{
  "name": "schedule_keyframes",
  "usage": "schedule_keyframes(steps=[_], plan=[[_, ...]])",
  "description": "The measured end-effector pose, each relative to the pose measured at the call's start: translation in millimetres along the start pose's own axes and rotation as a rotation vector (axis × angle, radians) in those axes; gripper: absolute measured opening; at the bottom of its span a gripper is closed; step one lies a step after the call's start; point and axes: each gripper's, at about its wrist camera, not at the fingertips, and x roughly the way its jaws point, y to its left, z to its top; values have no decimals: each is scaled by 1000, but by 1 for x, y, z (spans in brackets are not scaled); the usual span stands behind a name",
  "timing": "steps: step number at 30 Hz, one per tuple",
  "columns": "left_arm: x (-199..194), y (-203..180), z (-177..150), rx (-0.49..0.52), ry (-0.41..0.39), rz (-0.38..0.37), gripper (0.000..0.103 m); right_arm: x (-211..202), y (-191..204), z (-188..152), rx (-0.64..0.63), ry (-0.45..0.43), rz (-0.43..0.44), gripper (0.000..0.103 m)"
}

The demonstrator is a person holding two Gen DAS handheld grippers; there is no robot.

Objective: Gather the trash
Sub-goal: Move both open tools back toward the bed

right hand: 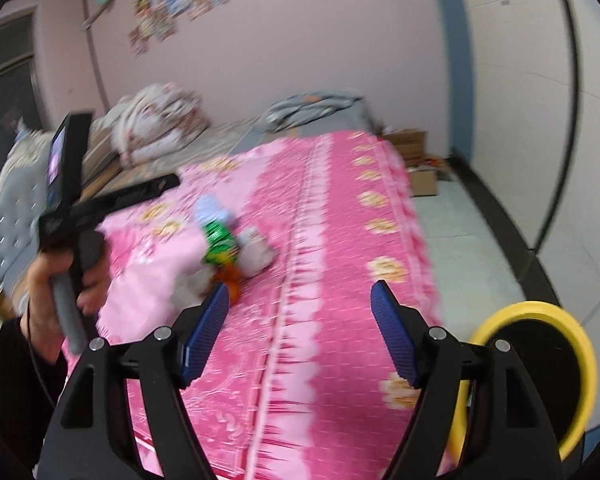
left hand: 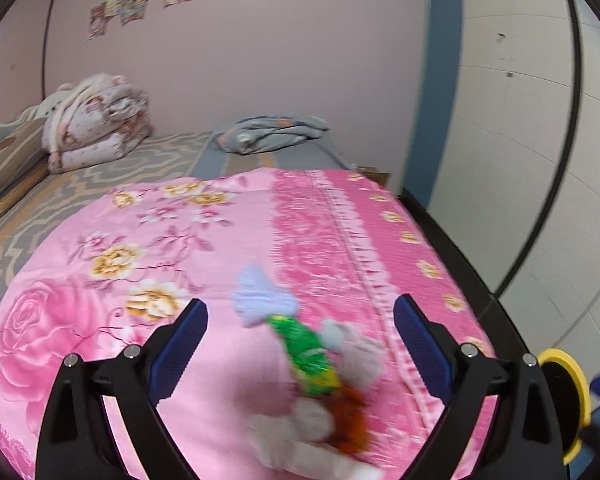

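A bed with a pink flowered blanket (left hand: 180, 360) is filling both views. A yellow-rimmed bin (right hand: 536, 376) is standing on the floor beside it. A blurred trash pile (left hand: 320, 364) is lying on the blanket. The left claw (left hand: 300, 352) is hanging released above the pile. The right claw (right hand: 300, 332) is released too, with nothing between its jaws.

The left gripper (left hand: 300, 320) is held with its blue-padded jaws spread wide, nothing pressed between them. The right gripper (right hand: 300, 300) is likewise spread and angled downward. The left hand (right hand: 56, 300) is wrapped around its handle, dark-sleeved.
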Motion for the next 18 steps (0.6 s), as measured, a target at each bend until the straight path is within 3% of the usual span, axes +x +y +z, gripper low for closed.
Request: schedule_keyframes(steps=[9,18], plan=[[69,47,13,-12,65,66,91,81,64,-20,-129,145,130,69],[136,40,15,55,125,77,91,138,87,-42,-191,249,156,66]])
